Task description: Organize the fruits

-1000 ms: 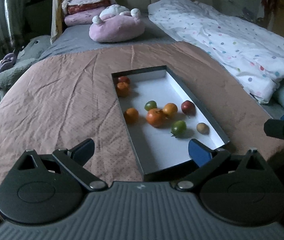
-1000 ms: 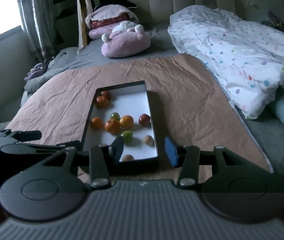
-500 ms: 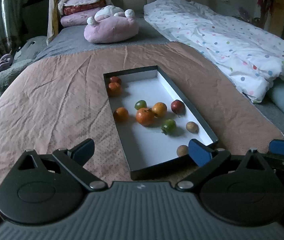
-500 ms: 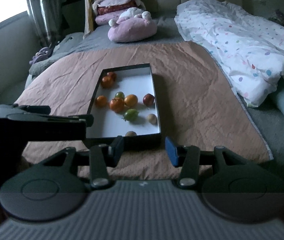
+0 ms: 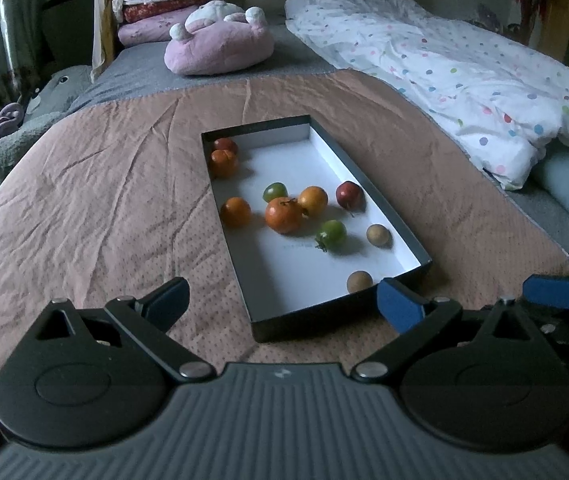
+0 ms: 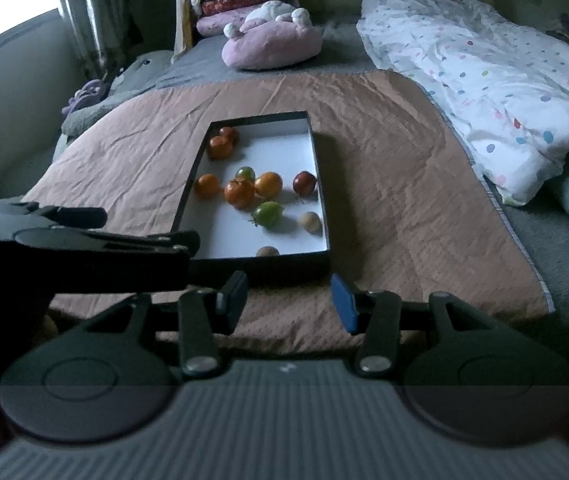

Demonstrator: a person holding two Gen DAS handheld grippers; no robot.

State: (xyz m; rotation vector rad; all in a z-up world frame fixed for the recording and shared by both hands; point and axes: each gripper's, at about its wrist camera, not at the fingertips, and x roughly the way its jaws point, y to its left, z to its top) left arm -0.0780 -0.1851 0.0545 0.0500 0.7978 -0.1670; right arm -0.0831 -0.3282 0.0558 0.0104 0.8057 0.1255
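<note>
A shallow black box with a white floor (image 5: 368, 184) lies on the brown bedspread and holds several loose fruits. Among them are an orange tomato (image 5: 283, 215), a green one (image 5: 330, 234), a dark red one (image 5: 349, 195) and two small brown ones near the near end. My left gripper (image 5: 284, 302) hovers just short of the box's near end, jaws wide open and empty. The same box (image 6: 322, 184) shows in the right wrist view. My right gripper (image 6: 288, 300) is also short of its near end, open partway with nothing between the pads. The left gripper (image 6: 96, 236) reaches in from the left there.
The brown bedspread (image 5: 104, 200) covers the near half of the bed. A polka-dot white duvet (image 5: 464, 76) is bunched along the right side. A pink plush cushion (image 5: 220, 48) and pillows lie at the head. Grey soft toys (image 5: 24, 136) sit at the left edge.
Both views have shifted: the box sits more central in the left view, with a second brown fruit now showing. In the right view the left gripper has come in at the left. Jaw openings look unchanged.
</note>
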